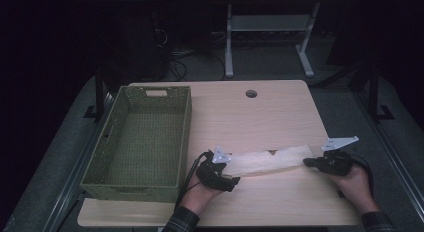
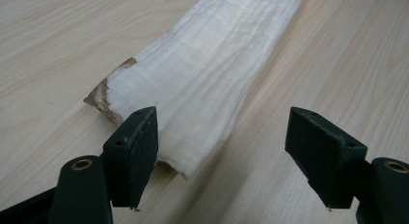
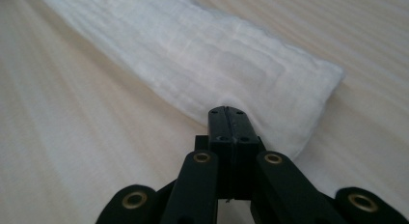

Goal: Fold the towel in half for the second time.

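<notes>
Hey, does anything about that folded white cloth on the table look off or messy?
Slightly. The folded white cloth lies skewed across the table, and a brown corner pokes out from under its edge near the open left tool. Otherwise nothing is spilled or damaged.

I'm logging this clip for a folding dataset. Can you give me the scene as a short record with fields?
work: folding a white cloth on the table
cloth: long folded strip, flat, a brown patch at one edge
left claw: open, at the cloth's near end
right claw: shut on the cloth's edge
basket: green, left of the cloth, nothing inside
</notes>
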{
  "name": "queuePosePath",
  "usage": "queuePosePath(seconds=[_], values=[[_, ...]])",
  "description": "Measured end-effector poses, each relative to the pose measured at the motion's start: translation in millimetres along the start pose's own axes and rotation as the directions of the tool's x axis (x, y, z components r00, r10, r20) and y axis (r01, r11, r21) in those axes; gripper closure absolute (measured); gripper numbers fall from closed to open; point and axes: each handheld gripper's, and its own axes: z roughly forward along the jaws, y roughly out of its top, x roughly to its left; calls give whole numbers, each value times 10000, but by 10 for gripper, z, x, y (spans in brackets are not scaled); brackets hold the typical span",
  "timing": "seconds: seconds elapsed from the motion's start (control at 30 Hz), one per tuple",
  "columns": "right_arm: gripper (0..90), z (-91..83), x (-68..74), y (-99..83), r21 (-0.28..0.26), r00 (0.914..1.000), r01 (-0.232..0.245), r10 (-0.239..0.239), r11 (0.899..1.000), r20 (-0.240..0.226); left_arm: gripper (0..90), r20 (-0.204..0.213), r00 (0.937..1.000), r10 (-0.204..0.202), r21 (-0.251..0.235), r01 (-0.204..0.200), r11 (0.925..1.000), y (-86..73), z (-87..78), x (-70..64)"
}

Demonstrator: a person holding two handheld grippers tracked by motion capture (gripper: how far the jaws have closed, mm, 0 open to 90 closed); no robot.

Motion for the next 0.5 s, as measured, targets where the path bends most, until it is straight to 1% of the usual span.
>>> queuePosePath(seconds=[0.03, 0.1, 0.13, 0.17, 0.2, 0.23, 0.33, 0.37, 0.4, 0.47, 0.5], values=[[898, 33, -58, 47, -35, 10000, -33, 33, 10000, 68, 271, -3, 9999, 107, 39, -107, 9999, 2, 10, 7], [898, 45, -81, 65, -56, 10000, -37, 38, 10000, 78, 271, 23, 10000, 78, 39, -78, 10000, -1, 14, 5], [898, 84, -138, 123, -95, 9999, -60, 61, 9999, 127, 271, 37, 10000, 83, 42, -83, 10000, -2, 14, 3], [898, 98, -152, 143, -89, 9998, -115, 117, 9999, 131, 271, 44, 9999, 111, 41, -111, 9999, -1, 12, 1], [898, 118, -177, 171, -92, 9998, -30, 32, 10000, 173, 271, 52, 10000, 76, -30, -76, 10000, 0, 10, -6], [898, 118, -177, 171, -92, 9998, -30, 32, 10000, 173, 271, 26, 9999, 124, -13, -123, 9999, 3, 1, -6], [898, 171, -234, 257, -143, 9998, -45, 48, 9999, 185, 271, -44, 9999, 110, -101, -110, 9999, 14, -12, 5], [898, 226, -277, 310, -199, 9998, -27, 31, 9998, 216, 271, -52, 10000, 80, -119, -80, 9999, 19, -15, 9], [898, 226, -277, 310, -199, 9998, -27, 31, 9998, 216, 271, -79, 9999, 99, -143, -100, 9998, 22, -15, 13], [898, 292, -326, 371, -236, 9998, 18, -13, 9997, 199, 271, -95, 9999, 130, -190, -131, 9997, 32, -11, 19], [898, 324, -352, 400, -254, 9999, 35, -31, 9997, 170, 271, -66, 10000, 65, -212, -67, 9998, 37, -4, 18]])
